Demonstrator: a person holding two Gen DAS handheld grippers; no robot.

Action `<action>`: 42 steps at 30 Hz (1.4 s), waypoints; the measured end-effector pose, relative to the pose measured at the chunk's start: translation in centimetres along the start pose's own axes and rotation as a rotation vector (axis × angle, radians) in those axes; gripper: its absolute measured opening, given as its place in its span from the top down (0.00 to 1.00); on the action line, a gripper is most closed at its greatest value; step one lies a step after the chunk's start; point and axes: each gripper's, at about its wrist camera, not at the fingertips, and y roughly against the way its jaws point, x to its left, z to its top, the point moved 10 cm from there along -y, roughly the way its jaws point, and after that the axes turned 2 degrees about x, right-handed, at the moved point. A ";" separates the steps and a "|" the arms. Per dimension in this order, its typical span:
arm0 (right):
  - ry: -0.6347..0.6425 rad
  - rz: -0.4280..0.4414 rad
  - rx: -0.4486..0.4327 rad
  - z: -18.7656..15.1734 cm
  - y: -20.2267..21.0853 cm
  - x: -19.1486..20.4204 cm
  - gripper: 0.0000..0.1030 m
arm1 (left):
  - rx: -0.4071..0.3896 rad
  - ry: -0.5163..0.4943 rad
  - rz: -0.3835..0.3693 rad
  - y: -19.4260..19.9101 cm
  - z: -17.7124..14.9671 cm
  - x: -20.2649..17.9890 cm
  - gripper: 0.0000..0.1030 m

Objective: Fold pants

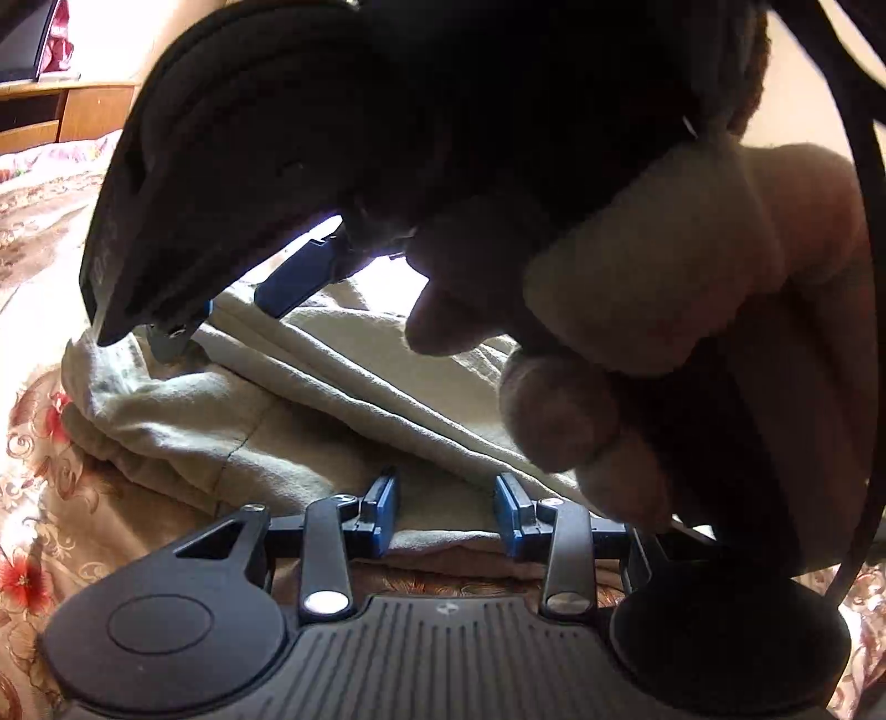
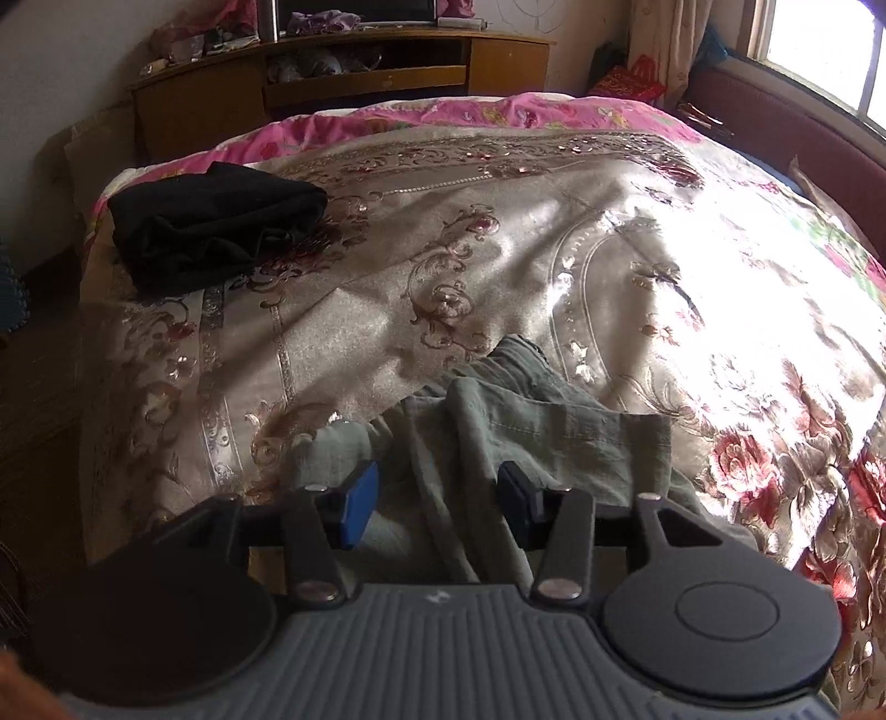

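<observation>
The pale green-beige pants (image 1: 310,410) lie bunched and partly folded on the floral bedspread (image 1: 39,471). My left gripper (image 1: 446,512) is open, its blue pads (image 1: 385,507) just over the near edge of the cloth. My right gripper (image 1: 243,307) shows from the front in the left wrist view, held by a hand (image 1: 692,310), its fingers down at the far edge of the pants. In the right wrist view the right gripper (image 2: 437,501) is open with the pants (image 2: 531,426) lying between and ahead of its pads.
A folded black garment (image 2: 210,221) lies at the far left of the bed (image 2: 443,266). A wooden cabinet (image 2: 343,83) stands behind the bed. A window (image 2: 830,50) and a dark red headboard (image 2: 786,127) are at the right. A pink quilt (image 2: 498,113) lies at the far end.
</observation>
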 end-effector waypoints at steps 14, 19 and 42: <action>0.161 0.040 -0.093 0.8 1.9 1.4 0.93 | -0.013 0.029 0.024 0.7 -1.0 1.4 0.50; 0.114 0.082 -0.037 -1.5 0.8 1.0 0.86 | -0.015 -0.029 0.042 1.0 -1.9 1.1 0.49; -0.039 0.193 0.036 0.6 -4.6 -9.0 0.67 | -0.044 -0.048 -0.020 3.3 -1.3 -0.2 0.44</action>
